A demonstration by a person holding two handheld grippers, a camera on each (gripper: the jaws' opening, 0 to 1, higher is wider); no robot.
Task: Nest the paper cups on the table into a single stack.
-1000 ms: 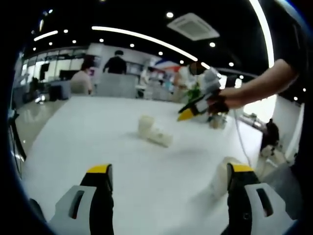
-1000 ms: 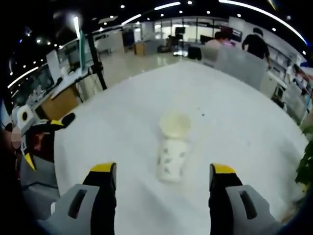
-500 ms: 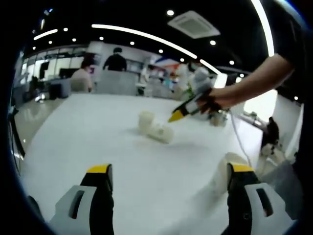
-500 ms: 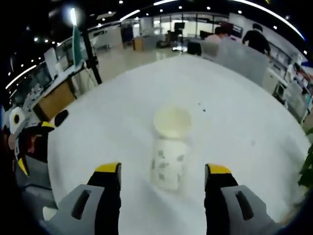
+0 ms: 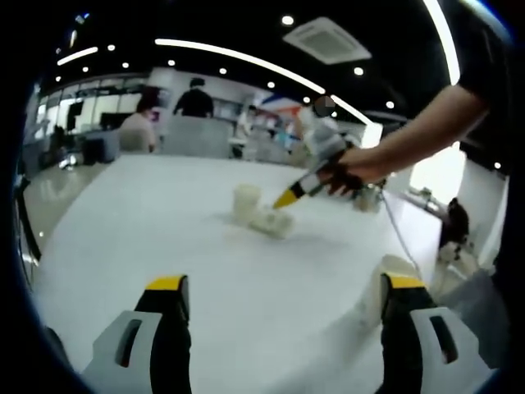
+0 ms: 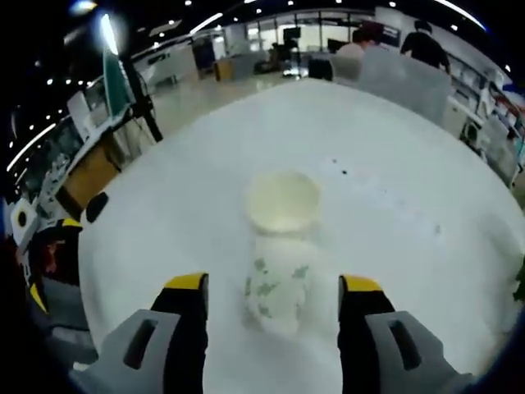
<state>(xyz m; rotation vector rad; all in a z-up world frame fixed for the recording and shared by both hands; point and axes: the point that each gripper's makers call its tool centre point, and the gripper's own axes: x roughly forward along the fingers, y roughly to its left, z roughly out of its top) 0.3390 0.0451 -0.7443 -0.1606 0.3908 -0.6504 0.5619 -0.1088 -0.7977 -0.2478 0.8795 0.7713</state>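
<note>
Two white paper cups sit mid-table: one upright (image 5: 245, 201) and one on its side (image 5: 273, 222), touching it. From the right a hand holds my right gripper (image 5: 289, 197), its yellow tips just over the lying cup. In the right gripper view the lying cup (image 6: 275, 287), printed with green leaves, rests between the open jaws of my right gripper (image 6: 274, 285), while the upright cup (image 6: 283, 201) stands just beyond. My left gripper (image 5: 284, 282) stays open and low over the white table (image 5: 148, 213). A blurred pale cup (image 5: 373, 289) lies by its right jaw.
The round table's edge (image 6: 107, 213) curves close on the left, where my left gripper (image 6: 45, 258) shows. Two people (image 5: 195, 103) and chairs are behind the far side. A green plant (image 6: 520, 287) is at the right edge. A stand and desks (image 6: 90, 168) line the floor.
My right gripper has come down and forward onto the pair of cups; the lying cup is now between its jaws. The left gripper has stayed put.
</note>
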